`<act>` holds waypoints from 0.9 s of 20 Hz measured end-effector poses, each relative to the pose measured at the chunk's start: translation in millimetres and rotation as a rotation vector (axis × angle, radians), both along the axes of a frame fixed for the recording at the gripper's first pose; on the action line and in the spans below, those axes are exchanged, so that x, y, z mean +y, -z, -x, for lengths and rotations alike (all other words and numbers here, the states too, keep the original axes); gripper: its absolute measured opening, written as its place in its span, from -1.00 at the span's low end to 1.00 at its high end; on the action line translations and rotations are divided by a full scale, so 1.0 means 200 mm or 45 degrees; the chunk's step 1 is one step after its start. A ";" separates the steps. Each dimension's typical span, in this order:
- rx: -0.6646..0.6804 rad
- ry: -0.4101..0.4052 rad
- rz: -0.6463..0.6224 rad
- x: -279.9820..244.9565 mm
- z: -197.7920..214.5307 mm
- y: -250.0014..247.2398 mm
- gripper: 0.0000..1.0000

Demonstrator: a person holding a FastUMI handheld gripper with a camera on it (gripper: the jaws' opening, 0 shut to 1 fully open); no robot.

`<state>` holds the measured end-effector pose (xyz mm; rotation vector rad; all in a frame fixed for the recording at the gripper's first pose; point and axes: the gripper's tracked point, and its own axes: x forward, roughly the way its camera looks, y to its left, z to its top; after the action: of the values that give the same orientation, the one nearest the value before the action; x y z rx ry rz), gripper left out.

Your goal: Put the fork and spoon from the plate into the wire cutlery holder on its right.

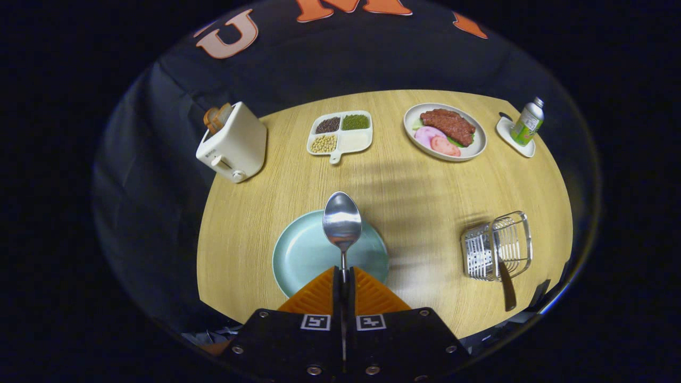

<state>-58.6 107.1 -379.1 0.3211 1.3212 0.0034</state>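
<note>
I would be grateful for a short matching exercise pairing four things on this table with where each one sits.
Things:
1. spoon
2. toaster
3. wire cutlery holder
4. green bottle

Places:
A. on a small white dish at the table's far right
B. handle clamped in the closed jaws of the gripper, bowl over the teal plate
C. right of the teal plate, a dark handle sticking out
D. far left, bread in its slot

Pairs: 1-B, 2-D, 3-C, 4-A
</note>
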 end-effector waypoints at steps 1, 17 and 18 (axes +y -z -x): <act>-0.022 0.026 0.007 -0.05 0.00 -0.04 -0.93; -0.047 0.262 0.150 -0.94 0.27 -0.14 -0.93; -0.039 0.251 0.150 -0.96 0.29 -0.12 -0.93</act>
<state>-115.8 -84.0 -355.4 0.3485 1.2492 -0.2339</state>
